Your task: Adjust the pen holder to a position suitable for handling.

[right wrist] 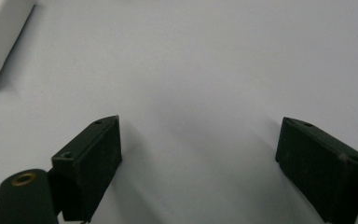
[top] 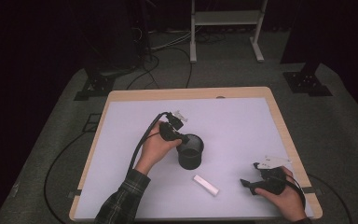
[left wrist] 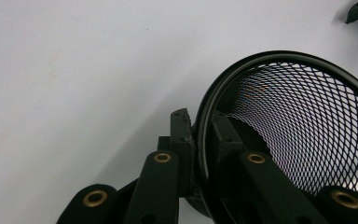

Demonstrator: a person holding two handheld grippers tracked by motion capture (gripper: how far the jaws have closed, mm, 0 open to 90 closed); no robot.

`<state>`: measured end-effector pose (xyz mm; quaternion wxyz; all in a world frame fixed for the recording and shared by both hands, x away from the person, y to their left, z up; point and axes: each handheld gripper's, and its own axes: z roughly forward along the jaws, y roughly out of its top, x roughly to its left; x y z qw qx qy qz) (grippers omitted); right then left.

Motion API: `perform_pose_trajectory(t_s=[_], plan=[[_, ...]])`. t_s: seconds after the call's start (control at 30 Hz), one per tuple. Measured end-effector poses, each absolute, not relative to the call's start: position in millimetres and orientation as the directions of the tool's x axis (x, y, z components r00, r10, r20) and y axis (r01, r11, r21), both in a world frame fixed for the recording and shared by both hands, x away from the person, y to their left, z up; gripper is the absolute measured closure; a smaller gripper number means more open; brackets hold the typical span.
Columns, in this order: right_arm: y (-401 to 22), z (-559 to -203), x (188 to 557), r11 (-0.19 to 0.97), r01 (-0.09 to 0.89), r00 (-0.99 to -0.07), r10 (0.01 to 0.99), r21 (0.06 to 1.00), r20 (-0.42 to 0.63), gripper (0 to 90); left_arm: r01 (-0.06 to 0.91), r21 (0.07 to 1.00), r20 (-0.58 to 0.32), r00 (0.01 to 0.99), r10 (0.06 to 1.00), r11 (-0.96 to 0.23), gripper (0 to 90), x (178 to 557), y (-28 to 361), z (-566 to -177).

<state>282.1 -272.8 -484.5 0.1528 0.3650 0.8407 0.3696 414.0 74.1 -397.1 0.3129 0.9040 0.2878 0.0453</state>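
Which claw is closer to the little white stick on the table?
Right. The right claw sits open on the table just right of the stick, not touching. The left claw is farther back, shut on the mesh cup's rim.

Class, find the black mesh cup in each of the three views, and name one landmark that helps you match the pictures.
High view: the black mesh cup stands just left of the table's middle, its rim pinched by the left gripper.
Left gripper view: it is at the right, its rim clamped between the jaws.
Right gripper view: it is not in this picture.
Shared landmark: the pale lilac table mat, and the white block near the cup.
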Motion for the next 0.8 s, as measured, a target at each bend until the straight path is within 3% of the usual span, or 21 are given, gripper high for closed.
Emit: perform_pose_trajectory(t_s=[0.13,0.33,0.8], plan=[[-272.9,-484.5,282.2,0.461,0.500,-0.688,0.726,0.733,0.012,13.1,0.490,0.604,-0.107,0.831,0.545,-0.628,79.5,413.5,75.5,-396.1],[-272.9,-484.5,282.2,0.461,0.500,-0.687,0.726,0.733,0.012,13.0,0.485,0.619,-0.105,0.831,0.547,-0.618,66.5,412.0,80.3,-391.6],[-272.9,-484.5,282.2,0.461,0.500,-0.687,0.726,0.733,0.012,13.0,0.457,0.667,-0.106,0.840,0.532,-0.588,27.6,402.8,94.9,-382.0]])
